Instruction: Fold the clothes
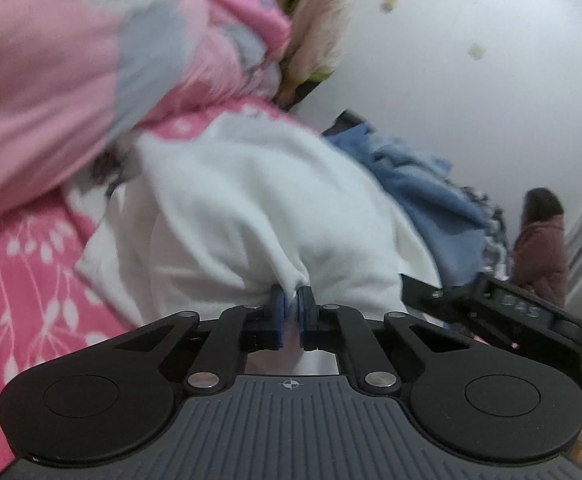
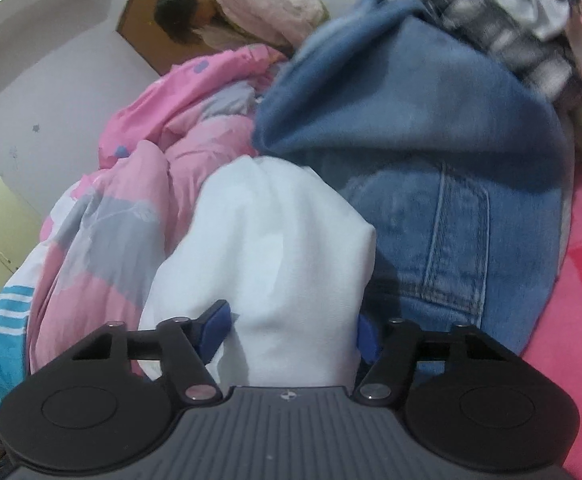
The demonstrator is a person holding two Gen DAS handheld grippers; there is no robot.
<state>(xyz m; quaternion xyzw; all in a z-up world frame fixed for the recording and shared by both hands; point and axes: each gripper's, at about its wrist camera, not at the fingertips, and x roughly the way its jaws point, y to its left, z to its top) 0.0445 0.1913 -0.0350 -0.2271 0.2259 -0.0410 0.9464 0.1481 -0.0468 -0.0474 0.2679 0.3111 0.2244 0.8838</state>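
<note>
White garment (image 1: 251, 208) pinched in left claw (image 1: 293, 312) (bunched).

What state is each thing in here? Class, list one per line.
left gripper: shut, pinching a fold of the white garment.
right gripper: part open, white cloth bunched between its fingers; contact unclear.
white garment: crumpled, unfolded.
blue jeans: heaped, unfolded.
pink quilt: rumpled beside the garment.
plaid garment: crumpled behind the jeans.

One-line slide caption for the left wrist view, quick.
Left gripper shut on a pinch of the white garment, lying on the pink bedding beside blue denim.
</note>
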